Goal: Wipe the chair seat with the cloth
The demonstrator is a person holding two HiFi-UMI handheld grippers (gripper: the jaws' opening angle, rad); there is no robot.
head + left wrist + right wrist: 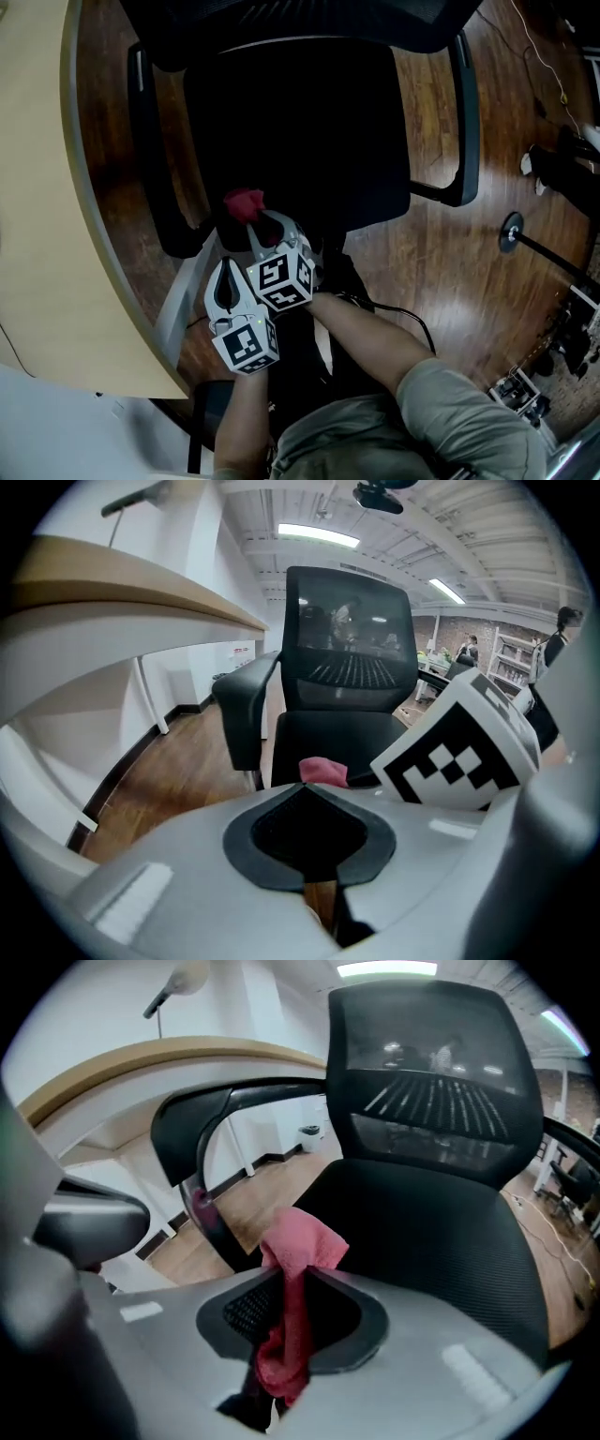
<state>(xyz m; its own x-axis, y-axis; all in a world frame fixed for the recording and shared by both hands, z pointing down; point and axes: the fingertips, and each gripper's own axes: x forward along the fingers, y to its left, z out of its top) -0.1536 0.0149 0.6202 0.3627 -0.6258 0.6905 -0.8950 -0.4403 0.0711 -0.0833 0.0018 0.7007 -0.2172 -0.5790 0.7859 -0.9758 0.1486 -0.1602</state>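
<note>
A black office chair stands before me, its seat (300, 122) bare and dark. My right gripper (249, 221) is shut on a red cloth (245, 202) at the seat's near left corner, just above the front edge. In the right gripper view the cloth (298, 1241) bunches up out of the jaws (298, 1274) and hangs down between them, with the seat (441, 1232) ahead. My left gripper (224, 265) sits close behind and left of the right one, off the seat. Its tips (305, 787) meet with nothing held, and the cloth (323, 771) shows just beyond them.
A curved wooden desk (47, 187) runs along the left, close to the chair's left armrest (150, 141). The right armrest (466, 122) stands over wooden floor (450, 253). A round stand base (511, 232) and cables lie at right. The person's arms and legs fill the bottom.
</note>
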